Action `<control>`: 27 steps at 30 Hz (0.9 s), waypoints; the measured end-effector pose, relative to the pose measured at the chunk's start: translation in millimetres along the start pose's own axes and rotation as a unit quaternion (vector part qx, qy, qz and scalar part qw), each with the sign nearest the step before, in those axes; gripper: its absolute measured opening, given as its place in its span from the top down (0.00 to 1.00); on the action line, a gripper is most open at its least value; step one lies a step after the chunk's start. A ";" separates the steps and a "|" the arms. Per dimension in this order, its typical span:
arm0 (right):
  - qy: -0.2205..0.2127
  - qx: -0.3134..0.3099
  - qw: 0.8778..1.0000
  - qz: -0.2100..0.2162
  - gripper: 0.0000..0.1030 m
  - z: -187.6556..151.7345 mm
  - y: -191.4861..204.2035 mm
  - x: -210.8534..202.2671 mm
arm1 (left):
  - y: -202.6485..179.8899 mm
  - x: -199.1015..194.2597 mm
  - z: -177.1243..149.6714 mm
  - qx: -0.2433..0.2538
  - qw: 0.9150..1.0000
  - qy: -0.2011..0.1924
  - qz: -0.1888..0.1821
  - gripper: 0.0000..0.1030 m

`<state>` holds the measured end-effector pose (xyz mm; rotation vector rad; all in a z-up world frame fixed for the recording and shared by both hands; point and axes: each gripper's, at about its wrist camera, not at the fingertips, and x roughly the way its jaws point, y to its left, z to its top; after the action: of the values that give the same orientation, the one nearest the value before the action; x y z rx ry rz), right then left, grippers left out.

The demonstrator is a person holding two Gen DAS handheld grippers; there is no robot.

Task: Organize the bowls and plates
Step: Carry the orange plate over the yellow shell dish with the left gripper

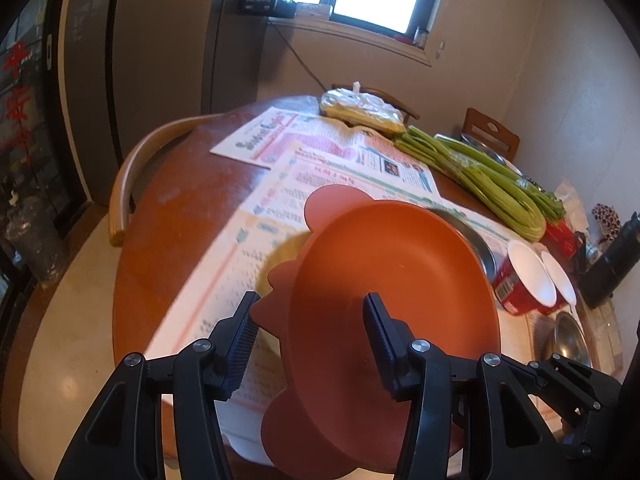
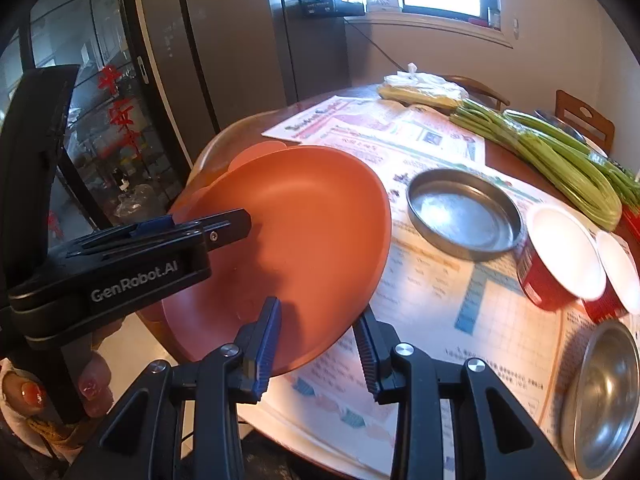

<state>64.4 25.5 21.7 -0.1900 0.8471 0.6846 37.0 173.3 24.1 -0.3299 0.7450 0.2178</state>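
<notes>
An orange plate with scalloped rim tabs (image 1: 384, 280) is tilted up over the newspaper-covered round table (image 1: 168, 204). My left gripper (image 1: 310, 322) is wide open with its jaws on either side of the plate's rim. In the right wrist view the left gripper (image 2: 244, 222) seems to pinch the plate's far rim, and the plate (image 2: 304, 232) is lifted. My right gripper (image 2: 320, 344) is open, its jaws straddling the plate's near edge. A flat steel dish (image 2: 466, 212), two red bowls with white insides (image 2: 564, 256) and a steel bowl (image 2: 604, 396) stand to the right.
Green vegetable stalks (image 2: 560, 160) and a plastic bag of food (image 2: 420, 88) lie at the far side. A dark bottle (image 1: 612, 260) stands at the right edge. Wooden chairs (image 1: 132, 184) ring the table. A glass door (image 2: 100, 120) is on the left.
</notes>
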 end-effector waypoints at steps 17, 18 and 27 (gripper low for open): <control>-0.007 0.014 1.000 0.020 0.64 38.3 4.6 24.6 | 13.4 30.9 55.5 -0.002 1.000 0.004 0.019 0.48; -0.002 0.019 1.000 0.022 0.64 37.5 3.7 27.9 | 14.6 36.7 54.2 -0.002 1.000 0.010 0.020 0.48; 0.025 0.034 0.999 0.023 0.64 28.8 -1.9 49.9 | 13.1 67.1 45.9 0.005 0.999 0.035 0.030 0.48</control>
<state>106.8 60.0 3.5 -0.1280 0.9241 0.6961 109.8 207.5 6.3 -0.3075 0.8264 0.2603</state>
